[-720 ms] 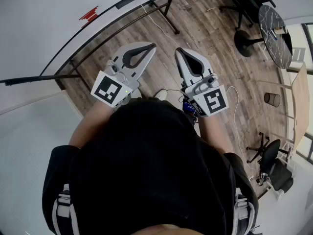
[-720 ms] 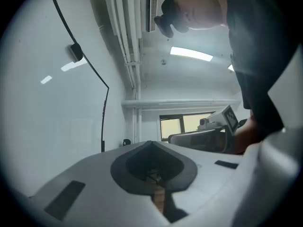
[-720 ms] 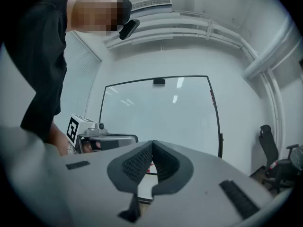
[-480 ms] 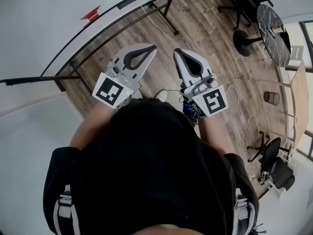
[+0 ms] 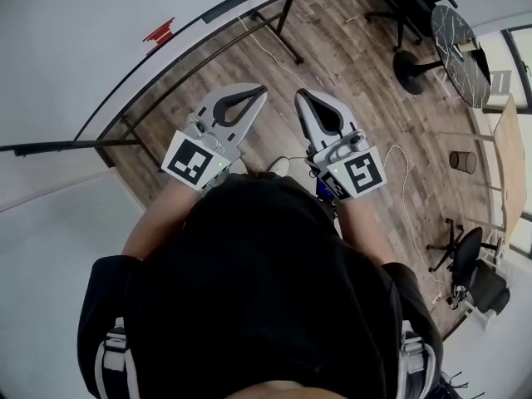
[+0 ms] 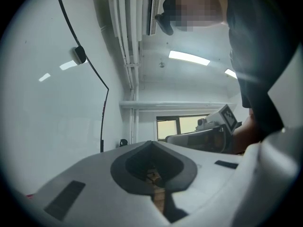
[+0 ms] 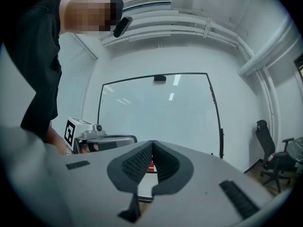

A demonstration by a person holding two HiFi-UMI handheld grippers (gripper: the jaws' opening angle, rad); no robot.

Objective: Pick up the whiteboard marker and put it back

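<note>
My left tool (image 5: 259, 92) and right tool (image 5: 301, 98), both closed and empty, face the whiteboard (image 7: 156, 112). A red item (image 5: 158, 30) at its lower edge is likely the marker. Pickup has not begun: next, reach and open.

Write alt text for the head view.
Seen from above, a person in a black top holds the left gripper and right gripper side by side, both shut and empty, over a wood floor. A whiteboard fills the upper left; a round table stands upper right.
</note>
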